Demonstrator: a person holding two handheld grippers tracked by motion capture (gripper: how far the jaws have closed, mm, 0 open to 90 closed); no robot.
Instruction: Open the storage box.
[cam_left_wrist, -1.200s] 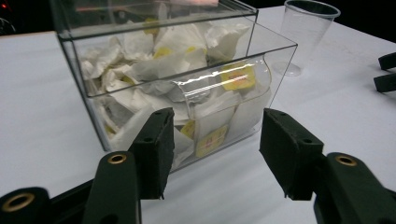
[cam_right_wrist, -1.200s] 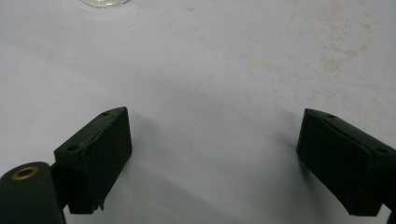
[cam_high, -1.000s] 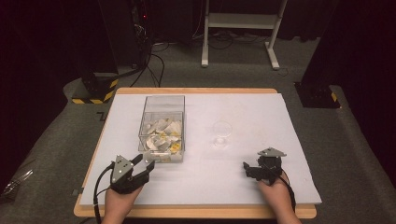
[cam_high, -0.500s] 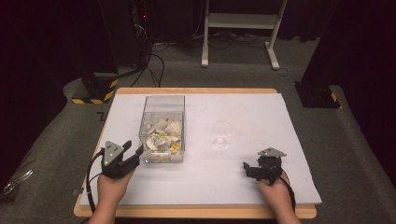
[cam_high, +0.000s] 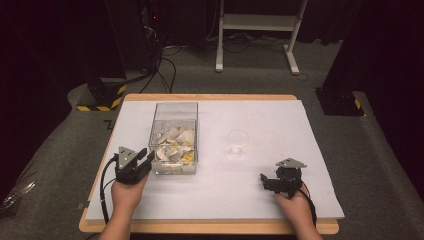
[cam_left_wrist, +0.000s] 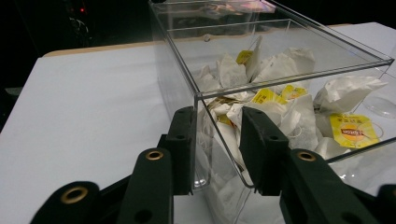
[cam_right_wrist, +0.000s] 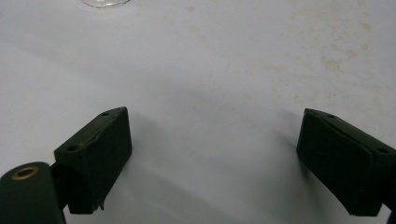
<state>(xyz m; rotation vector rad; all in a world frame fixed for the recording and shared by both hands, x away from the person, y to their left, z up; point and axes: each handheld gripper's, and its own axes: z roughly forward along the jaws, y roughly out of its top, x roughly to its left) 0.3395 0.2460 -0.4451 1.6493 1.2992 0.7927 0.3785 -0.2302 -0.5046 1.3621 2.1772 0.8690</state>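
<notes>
At the near left corner of the clear plastic box (cam_left_wrist: 280, 56) sits my left gripper (cam_left_wrist: 217, 154), its two black jaws straddling the corner edge, one outside the left wall and one in front of the near wall. The jaws have just been closing with that corner between them; the pads stand just beside the plastic, and I cannot tell for certain whether they press on it yet. From the high view the same left gripper (cam_high: 144, 160) meets the box (cam_high: 175, 112) at its lower left, my left hand (cam_high: 126, 194) behind it.

Inside the box lies a heap of tea bags (cam_left_wrist: 299, 112), white paper sachets with yellow tags, piled against the near wall and crowding right up behind the plastic where my jaws are. They fill the near half; the far half looks bare.

To the right of the box, apart from it, a small clear glass (cam_high: 238, 143) stands on the white table cover (cam_high: 280, 120). Its base just shows at the top edge of the right gripper view, as the glass (cam_right_wrist: 103, 3).

My right gripper (cam_right_wrist: 212, 154) rests on the cover near the front right, jaws spread wide with nothing between them, well apart from the glass and the box. In the high view it is my right gripper (cam_high: 267, 181), with my right hand (cam_high: 295, 202) behind.

Beyond the table, a white metal stand (cam_high: 260, 30) and cables lie on the dark floor.
</notes>
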